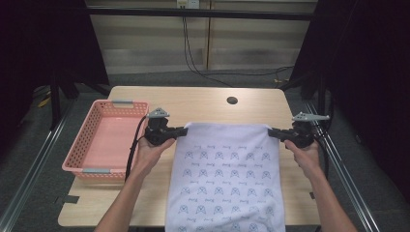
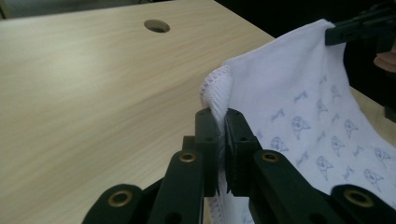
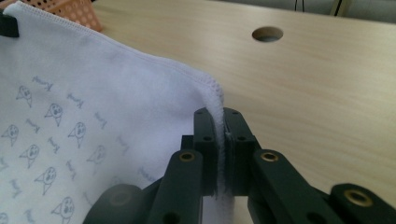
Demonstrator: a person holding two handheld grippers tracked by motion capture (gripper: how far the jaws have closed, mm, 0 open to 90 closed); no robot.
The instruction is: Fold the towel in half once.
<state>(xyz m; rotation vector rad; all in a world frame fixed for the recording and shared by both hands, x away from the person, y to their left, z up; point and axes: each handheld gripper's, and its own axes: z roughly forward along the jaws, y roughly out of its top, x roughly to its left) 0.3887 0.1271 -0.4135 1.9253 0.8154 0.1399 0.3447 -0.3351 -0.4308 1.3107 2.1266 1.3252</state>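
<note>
No legible text, label, brand or number is found. On the white towel (image 1: 227, 169) a repeated pattern of small blue animal faces is printed, each paired with a tiny script word that is too blurred to be read.

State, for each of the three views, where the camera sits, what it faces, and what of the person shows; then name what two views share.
High view: above the person's side, facing forward and down on table, basket and towel; forearms and both hands show.
Left gripper view: rides the left gripper, facing its towel corner.
Right gripper view: rides the right gripper, facing the opposite corner.
Shared: both gripper views show the table hole.
</note>
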